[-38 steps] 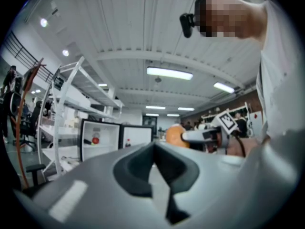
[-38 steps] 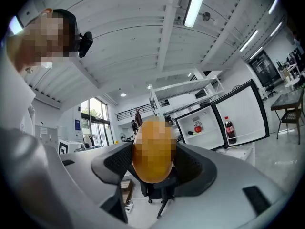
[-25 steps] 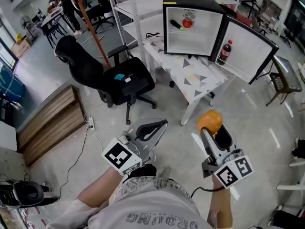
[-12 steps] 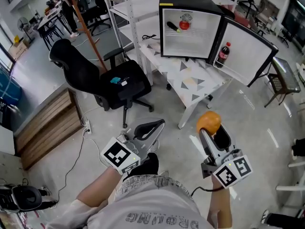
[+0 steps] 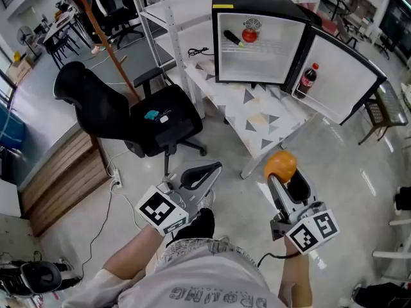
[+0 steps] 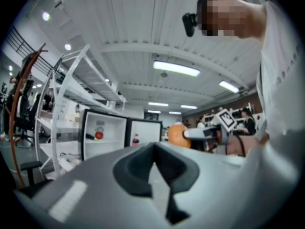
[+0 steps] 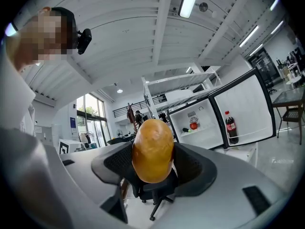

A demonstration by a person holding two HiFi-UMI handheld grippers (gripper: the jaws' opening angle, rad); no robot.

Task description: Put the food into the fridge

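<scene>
A small black fridge (image 5: pixel 260 5) stands open on a white table (image 5: pixel 263 117), its door (image 5: pixel 343 82) swung out to the right. On its shelf lie a red fruit (image 5: pixel 250 35) and a dark green vegetable (image 5: pixel 232 38). A cola bottle (image 5: pixel 307 80) stands in the door. My right gripper (image 5: pixel 282 172) is shut on an orange-yellow fruit (image 5: pixel 280 165), low and well short of the table. In the right gripper view the fruit (image 7: pixel 152 149) fills the jaws, with the fridge (image 7: pixel 195 123) far behind. My left gripper (image 5: pixel 215 167) is shut and holds nothing.
A black office chair (image 5: pixel 151 117) stands left of the table, with small items on its seat. Metal shelving (image 5: pixel 164 18) rises behind the table. A wooden pallet (image 5: pixel 61 178) and a floor cable (image 5: pixel 106 204) lie at the left. A black wire chair (image 5: pixel 379 111) stands at the right.
The fridge, table and chair have shifted a little in the head view as the person steps along. Both grippers keep the same pose, the right still holding the fruit.
</scene>
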